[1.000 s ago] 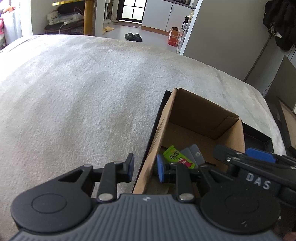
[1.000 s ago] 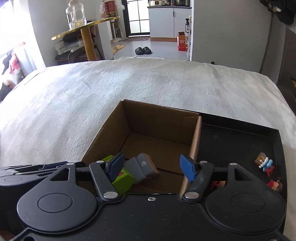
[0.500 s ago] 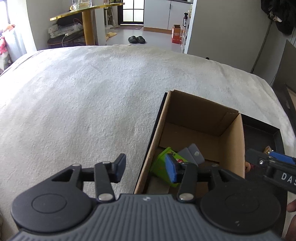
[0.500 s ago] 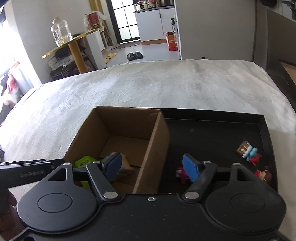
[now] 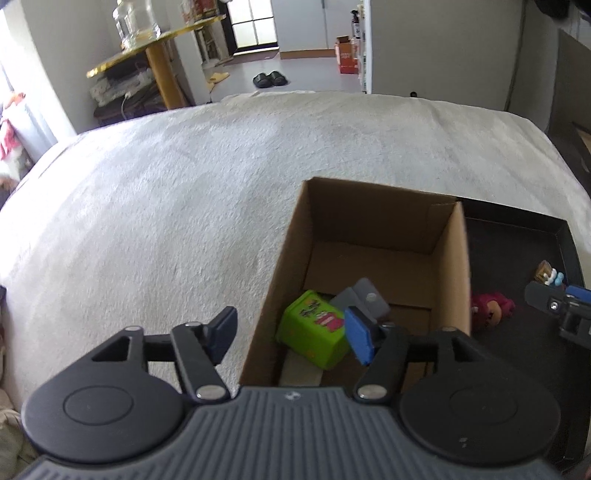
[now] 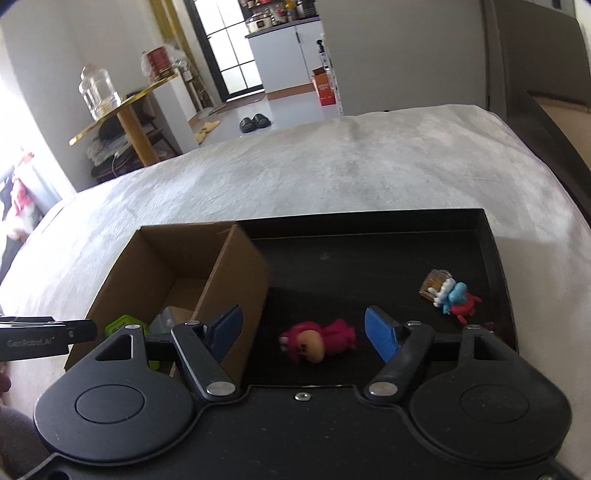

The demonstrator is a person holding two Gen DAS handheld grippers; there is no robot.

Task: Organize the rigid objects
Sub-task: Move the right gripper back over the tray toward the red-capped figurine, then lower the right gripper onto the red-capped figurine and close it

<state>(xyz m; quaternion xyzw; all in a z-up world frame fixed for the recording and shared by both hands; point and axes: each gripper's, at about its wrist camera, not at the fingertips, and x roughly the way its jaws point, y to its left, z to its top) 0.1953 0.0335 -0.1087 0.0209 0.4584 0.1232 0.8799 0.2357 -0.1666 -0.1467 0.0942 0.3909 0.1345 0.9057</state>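
An open cardboard box (image 5: 373, 221) stands in the left part of a black tray (image 6: 369, 254) on a white blanket. Inside the box lie a green box (image 5: 314, 334) and a grey block (image 5: 364, 297). A pink figure (image 6: 319, 338) lies on the tray floor beside the box and also shows in the left wrist view (image 5: 491, 308). A blue-and-red figure with a small brown cup (image 6: 448, 293) lies farther right. My left gripper (image 5: 291, 330) is open and empty, straddling the box's left wall. My right gripper (image 6: 303, 326) is open and empty, with the pink figure between its fingers.
The white blanket (image 5: 184, 192) spreads wide left of and beyond the tray. Beyond the blanket stand a gold round table with a glass jar (image 5: 136, 22), black slippers (image 5: 267, 78) on the floor and white cabinets. A dark panel (image 6: 554, 122) stands at the right.
My right gripper has swung right, from over the cardboard box to over the tray around the pink figure. My left gripper has shifted right and opened wider over the box's left wall.
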